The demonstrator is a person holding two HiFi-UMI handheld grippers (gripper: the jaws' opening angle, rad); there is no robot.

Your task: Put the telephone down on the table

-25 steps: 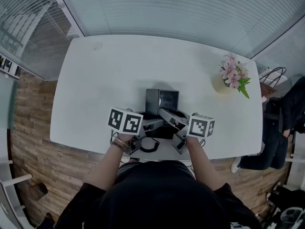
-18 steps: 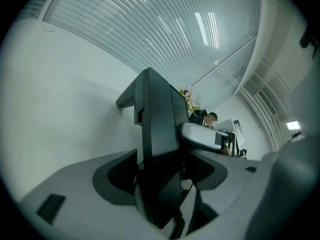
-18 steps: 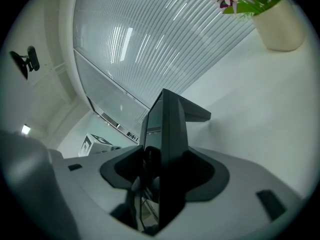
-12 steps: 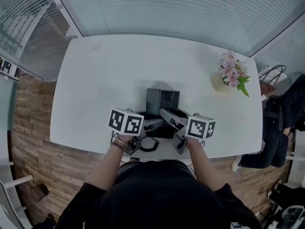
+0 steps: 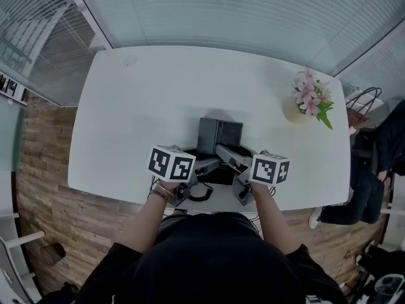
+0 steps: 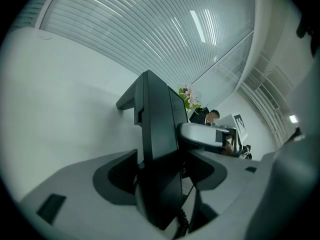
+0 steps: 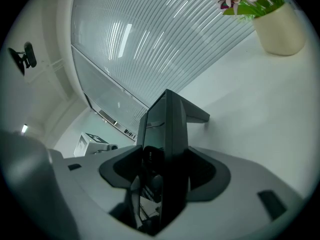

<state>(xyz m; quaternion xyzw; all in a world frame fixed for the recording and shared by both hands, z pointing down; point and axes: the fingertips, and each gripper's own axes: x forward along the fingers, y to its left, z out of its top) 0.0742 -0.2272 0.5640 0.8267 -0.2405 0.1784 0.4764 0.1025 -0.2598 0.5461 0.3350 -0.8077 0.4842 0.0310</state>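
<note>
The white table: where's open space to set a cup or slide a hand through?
The left half of the table is bare, far edge to near edge. A wide strip runs behind the telephone, and a gap lies between it and the flowerpot. It's crowded only mid near edge, around the telephone and its cord.

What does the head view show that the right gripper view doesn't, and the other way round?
Only the head view: the whole white table, the person's forearms, the wooden floor. Only the right gripper view: a close look along the fingers of the right gripper, which have just been opening, with the black desk telephone between them. Both: that telephone, the pink flowers in a cream pot, the marker cube of the left gripper.
</note>
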